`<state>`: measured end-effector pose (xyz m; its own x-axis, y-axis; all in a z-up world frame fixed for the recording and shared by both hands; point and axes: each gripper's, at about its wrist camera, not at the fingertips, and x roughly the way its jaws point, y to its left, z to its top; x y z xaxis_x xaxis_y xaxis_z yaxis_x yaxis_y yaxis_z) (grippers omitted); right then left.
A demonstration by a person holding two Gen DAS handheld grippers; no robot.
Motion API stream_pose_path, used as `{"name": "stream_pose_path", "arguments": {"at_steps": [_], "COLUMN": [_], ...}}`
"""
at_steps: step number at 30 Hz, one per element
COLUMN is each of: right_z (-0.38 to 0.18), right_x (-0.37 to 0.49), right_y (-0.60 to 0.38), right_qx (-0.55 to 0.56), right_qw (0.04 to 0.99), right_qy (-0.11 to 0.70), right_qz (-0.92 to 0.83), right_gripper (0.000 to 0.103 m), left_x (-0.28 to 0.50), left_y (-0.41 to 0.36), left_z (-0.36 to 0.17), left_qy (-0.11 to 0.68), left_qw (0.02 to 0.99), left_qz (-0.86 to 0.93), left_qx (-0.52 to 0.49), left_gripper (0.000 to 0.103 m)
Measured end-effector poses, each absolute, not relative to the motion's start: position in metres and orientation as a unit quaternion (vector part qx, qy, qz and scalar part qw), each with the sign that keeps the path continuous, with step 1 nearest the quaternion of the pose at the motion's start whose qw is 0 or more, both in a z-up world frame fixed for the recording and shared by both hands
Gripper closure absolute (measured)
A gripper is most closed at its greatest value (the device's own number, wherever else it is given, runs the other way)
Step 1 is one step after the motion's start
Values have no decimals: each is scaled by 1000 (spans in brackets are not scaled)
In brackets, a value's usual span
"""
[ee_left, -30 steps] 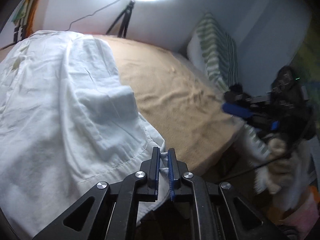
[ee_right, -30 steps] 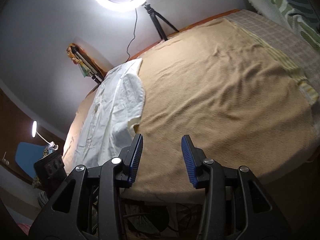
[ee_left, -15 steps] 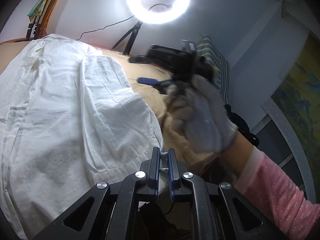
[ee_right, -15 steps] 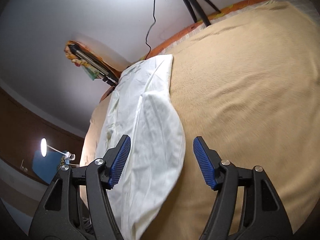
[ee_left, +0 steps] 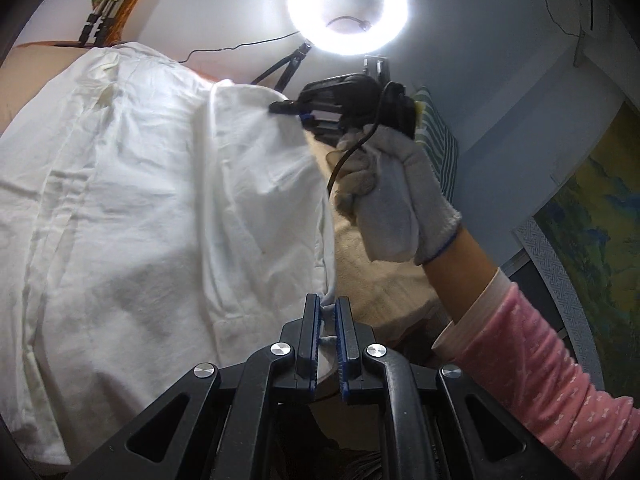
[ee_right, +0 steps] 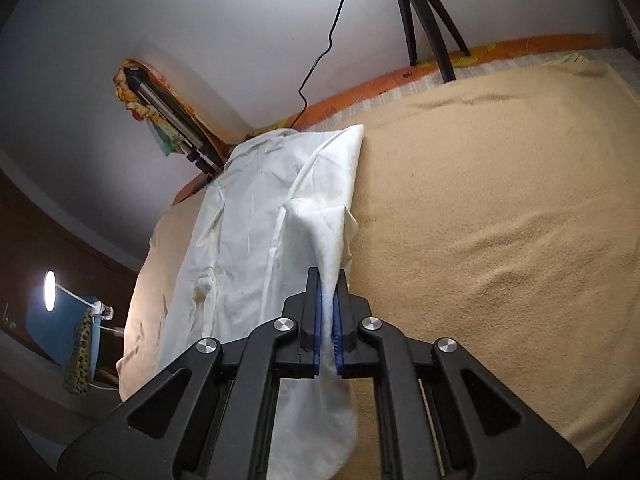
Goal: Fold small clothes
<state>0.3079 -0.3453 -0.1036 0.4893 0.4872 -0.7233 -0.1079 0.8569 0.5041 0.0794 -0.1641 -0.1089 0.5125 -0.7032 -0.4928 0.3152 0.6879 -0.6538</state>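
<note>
Both grippers, left and right, clamp the white cotton shirt's right-hand edge; bare tan blanket fills frame right.

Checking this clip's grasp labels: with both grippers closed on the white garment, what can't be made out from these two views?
- Left wrist view: the white garment runs off the left and bottom edges, so its full shape is cut off.
- Left wrist view: the right gripper tips are hidden in cloth.
- Right wrist view: the garment's near end disappears behind the gripper frame.
- Right wrist view: the left gripper is out of frame.
- Both views: layers pinched cannot be counted.
</note>
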Motion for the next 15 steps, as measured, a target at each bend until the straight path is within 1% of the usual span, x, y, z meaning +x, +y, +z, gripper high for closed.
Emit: {"name": "stream_pose_path", "arguments": {"at_steps": [2, 4, 8, 12, 15], "right_z": [-113, -117, -102, -79, -74], "right_x": [314, 315, 318, 322, 326], "right_y": [-334, -321, -294, -247, -215], "right_qx": [164, 124, 93, 20, -25], "right_qw": [835, 837, 844, 853, 853], "right_qy": [507, 522, 518, 510, 509], "right_qz": [136, 111, 103, 109, 112], "right_gripper": [97, 98, 98, 98, 98], "left_x": [74, 71, 63, 57, 51], "left_y": [-155, -145, -126, -105, -93], "left_z": [-113, -113, -110, -115, -117], "left_qy": [390, 386, 378, 380, 381], "left_qw": [831, 833, 838, 836, 834], "left_qz": [-301, -294, -279, -268, -263], "left_qx": [-259, -265, -277, -291, -301], "left_gripper": [99, 99, 99, 101, 103]}}
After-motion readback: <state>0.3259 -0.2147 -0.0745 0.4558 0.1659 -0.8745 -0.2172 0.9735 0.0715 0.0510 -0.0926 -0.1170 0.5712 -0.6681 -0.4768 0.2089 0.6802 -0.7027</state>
